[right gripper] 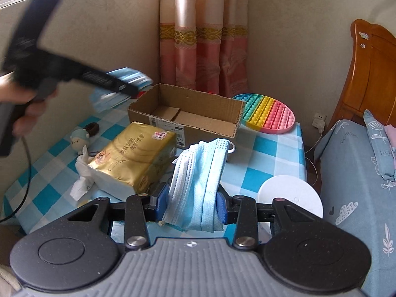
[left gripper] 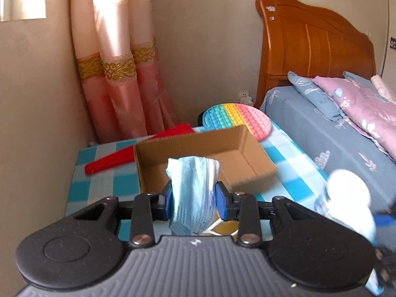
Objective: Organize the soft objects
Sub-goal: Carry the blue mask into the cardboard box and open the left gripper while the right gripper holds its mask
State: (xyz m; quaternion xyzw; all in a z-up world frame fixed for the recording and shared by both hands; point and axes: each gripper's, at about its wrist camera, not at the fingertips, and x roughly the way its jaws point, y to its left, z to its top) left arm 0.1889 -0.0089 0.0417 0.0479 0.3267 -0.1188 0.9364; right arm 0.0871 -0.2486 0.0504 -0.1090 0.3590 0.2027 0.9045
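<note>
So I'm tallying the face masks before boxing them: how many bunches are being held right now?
2. One blue mask bunch sits pinched in the left hand-held gripper, one in the right hand-held gripper. Each may hold several masks; exact mask count unclear.

Right gripper (right gripper: 193,201) clamps folded blue masks (right gripper: 198,180) above checked cloth (right gripper: 267,156); cardboard box (right gripper: 188,113) beyond, open.
</note>
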